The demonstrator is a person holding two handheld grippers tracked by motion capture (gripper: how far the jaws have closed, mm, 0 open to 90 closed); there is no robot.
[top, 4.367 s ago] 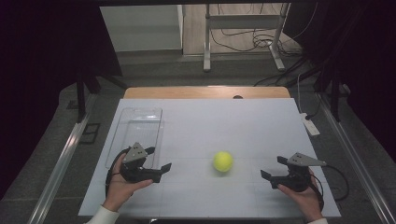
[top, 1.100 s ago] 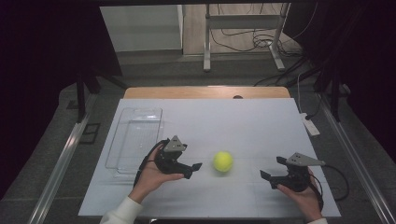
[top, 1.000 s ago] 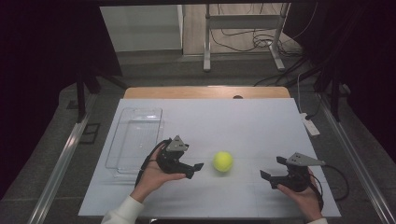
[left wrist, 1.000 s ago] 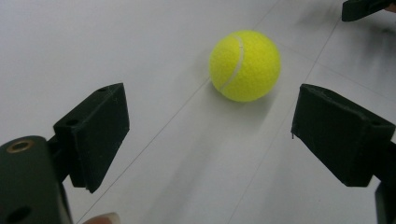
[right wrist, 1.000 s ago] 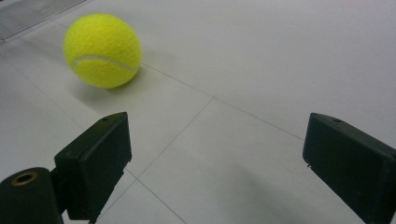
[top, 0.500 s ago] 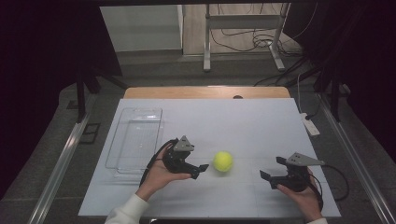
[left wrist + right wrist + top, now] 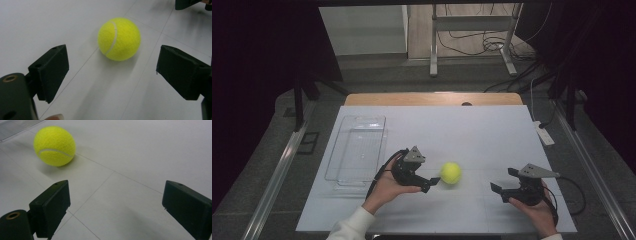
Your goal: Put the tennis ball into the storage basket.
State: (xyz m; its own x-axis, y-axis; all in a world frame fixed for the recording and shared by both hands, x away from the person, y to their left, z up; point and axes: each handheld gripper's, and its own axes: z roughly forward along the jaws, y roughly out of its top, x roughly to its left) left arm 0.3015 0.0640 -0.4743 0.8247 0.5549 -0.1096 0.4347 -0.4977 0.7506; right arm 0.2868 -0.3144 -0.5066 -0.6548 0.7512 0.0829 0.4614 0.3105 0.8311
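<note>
A yellow tennis ball (image 7: 451, 173) rests on the white table top (image 7: 472, 135), near the front middle. My left gripper (image 7: 432, 182) sits just left of the ball, open, its jaws pointing at it. In the left gripper view the ball (image 7: 119, 38) lies a short way ahead of the wide-apart jaws of my left gripper (image 7: 112, 71), touching neither. My right gripper (image 7: 498, 189) stands open at the front right, well clear of the ball. In the right gripper view the ball (image 7: 54, 146) is far off to the upper left of my right gripper (image 7: 115, 203).
A clear plastic tray (image 7: 357, 151) lies on the table's left side, just behind my left hand. A white power strip (image 7: 543, 134) sits at the right edge. Floor cables and a metal stand's legs are beyond the table.
My left gripper has moved right from beside the tray toward the ball and now stands close to it. The right gripper and the ball have stayed put.
</note>
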